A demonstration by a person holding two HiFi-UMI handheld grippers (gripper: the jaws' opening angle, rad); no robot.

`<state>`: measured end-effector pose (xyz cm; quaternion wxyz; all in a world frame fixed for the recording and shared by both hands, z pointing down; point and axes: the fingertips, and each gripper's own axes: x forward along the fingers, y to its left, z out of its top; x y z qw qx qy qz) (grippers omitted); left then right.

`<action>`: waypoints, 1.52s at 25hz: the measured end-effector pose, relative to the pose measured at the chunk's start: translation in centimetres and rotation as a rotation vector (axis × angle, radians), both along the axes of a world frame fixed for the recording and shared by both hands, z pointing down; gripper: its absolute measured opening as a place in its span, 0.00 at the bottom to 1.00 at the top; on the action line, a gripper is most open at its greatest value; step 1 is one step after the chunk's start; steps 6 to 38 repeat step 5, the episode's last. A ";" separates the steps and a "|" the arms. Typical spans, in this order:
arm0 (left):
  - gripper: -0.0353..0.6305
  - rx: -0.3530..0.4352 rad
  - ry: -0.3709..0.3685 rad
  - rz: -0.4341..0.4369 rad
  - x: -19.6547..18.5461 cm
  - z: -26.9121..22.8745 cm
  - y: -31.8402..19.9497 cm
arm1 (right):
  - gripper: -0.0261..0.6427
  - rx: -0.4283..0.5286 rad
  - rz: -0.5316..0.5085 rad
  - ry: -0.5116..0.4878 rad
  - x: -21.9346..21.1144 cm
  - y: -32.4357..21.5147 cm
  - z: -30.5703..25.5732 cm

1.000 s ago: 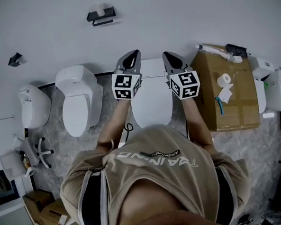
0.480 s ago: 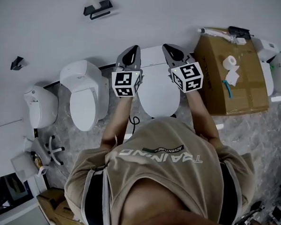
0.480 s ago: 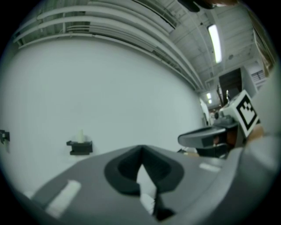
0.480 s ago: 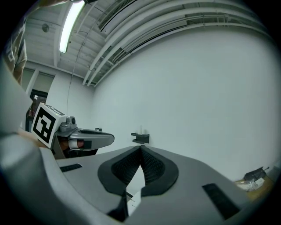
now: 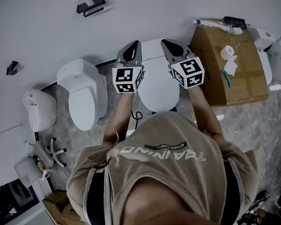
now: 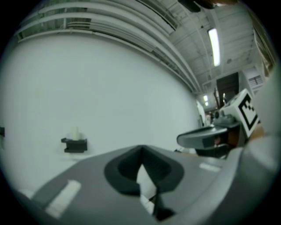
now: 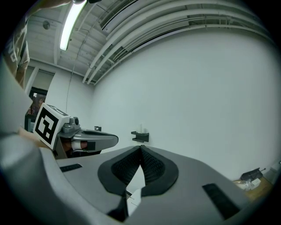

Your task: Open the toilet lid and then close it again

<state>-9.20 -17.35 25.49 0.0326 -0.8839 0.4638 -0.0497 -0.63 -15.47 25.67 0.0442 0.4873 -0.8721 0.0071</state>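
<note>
White wall (image 5: 45,32) along the far edge of a grey marbled floor (image 5: 239,120); toilets stand in a row at the wall's foot.

- Toilet lid (image 5: 157,89): white, lying down flat on the middle toilet, straight ahead of the person.
- Left gripper (image 5: 133,48): over the lid's rear left edge, near the wall. Jaws pressed together at the tips, nothing between them (image 6: 141,151).
- Right gripper (image 5: 170,46): over the rear right edge, jaws likewise together and empty (image 7: 140,151). Contact with the toilet cannot be told for either.
- Each marker cube (image 5: 125,80) shows black-and-white squares.
- Second toilet (image 5: 82,99) to the left, lid also down.
- Cardboard box (image 5: 237,80) at the floor's far right edge, with a paper roll (image 5: 226,52) on top.
- Black holder (image 5: 90,4) fixed on the wall.
- Shirt (image 5: 166,154): print reads "TRAINING", with smaller "ADVENTURE", upside down in the head view.
</note>
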 end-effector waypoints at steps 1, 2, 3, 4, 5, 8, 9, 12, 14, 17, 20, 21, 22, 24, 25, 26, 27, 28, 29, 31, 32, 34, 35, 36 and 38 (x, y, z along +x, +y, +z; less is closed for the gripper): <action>0.06 0.003 0.006 0.000 0.1 -0.1 0.1 | 0.06 0.000 -0.001 0.002 0.1 0.1 0.0; 0.06 0.005 0.009 0.001 0.2 -0.3 0.1 | 0.06 0.000 -0.001 0.004 0.2 0.2 0.0; 0.06 0.008 0.012 0.004 0.5 -0.4 0.2 | 0.06 0.000 0.000 0.005 0.4 0.2 -0.1; 0.06 0.011 0.013 0.009 0.9 -0.5 0.3 | 0.06 0.000 0.002 0.006 0.7 0.2 -0.1; 0.06 0.014 0.014 0.014 1.2 -0.6 0.4 | 0.06 0.000 0.004 0.008 0.9 0.3 -0.1; 0.06 0.014 0.014 0.014 1.2 -0.6 0.4 | 0.06 0.000 0.004 0.008 0.9 0.3 -0.1; 0.06 0.014 0.014 0.014 1.2 -0.6 0.4 | 0.06 0.000 0.004 0.008 0.9 0.3 -0.1; 0.06 0.014 0.014 0.014 1.2 -0.6 0.4 | 0.06 0.000 0.004 0.008 0.9 0.3 -0.1; 0.06 0.014 0.014 0.014 1.2 -0.6 0.4 | 0.06 0.000 0.004 0.008 0.9 0.3 -0.1; 0.06 0.014 0.014 0.014 1.2 -0.6 0.4 | 0.06 0.000 0.004 0.008 0.9 0.3 -0.1; 0.06 0.014 0.014 0.014 1.2 -0.6 0.4 | 0.06 0.000 0.004 0.008 0.9 0.3 -0.1; 0.06 0.014 0.014 0.014 1.2 -0.6 0.4 | 0.06 0.000 0.004 0.008 0.9 0.3 -0.1; 0.06 0.014 0.014 0.014 1.2 -0.6 0.4 | 0.06 0.000 0.004 0.008 0.9 0.3 -0.1; 0.06 0.014 0.014 0.014 1.2 -0.6 0.4 | 0.06 0.000 0.004 0.008 0.9 0.3 -0.1; 0.06 0.014 0.014 0.014 1.2 -0.6 0.4 | 0.06 0.000 0.004 0.008 0.9 0.3 -0.1; 0.06 0.014 0.014 0.014 1.2 -0.6 0.4 | 0.06 0.000 0.004 0.008 0.9 0.3 -0.1; 0.06 0.014 0.014 0.014 1.2 -0.6 0.4 | 0.06 0.000 0.004 0.008 0.9 0.3 -0.1; 0.06 0.014 0.014 0.014 1.2 -0.6 0.4 | 0.06 0.000 0.004 0.008 0.9 0.3 -0.1; 0.06 0.014 0.014 0.014 1.2 -0.6 0.4 | 0.06 0.000 0.004 0.008 0.9 0.3 -0.1; 0.06 0.014 0.014 0.014 1.2 -0.6 0.4 | 0.06 0.000 0.004 0.008 0.9 0.3 -0.1; 0.06 0.014 0.014 0.014 1.2 -0.6 0.4 | 0.06 0.000 0.004 0.008 0.9 0.3 -0.1; 0.06 0.014 0.014 0.014 1.2 -0.6 0.4 | 0.06 0.000 0.004 0.008 0.9 0.3 -0.1; 0.06 0.014 0.014 0.014 1.2 -0.6 0.4 | 0.06 0.000 0.004 0.008 0.9 0.3 -0.1; 0.06 0.014 0.014 0.014 1.2 -0.6 0.4 | 0.06 0.000 0.004 0.008 0.9 0.3 -0.1; 0.06 0.014 0.014 0.014 1.2 -0.6 0.4 | 0.06 0.000 0.004 0.008 0.9 0.3 -0.1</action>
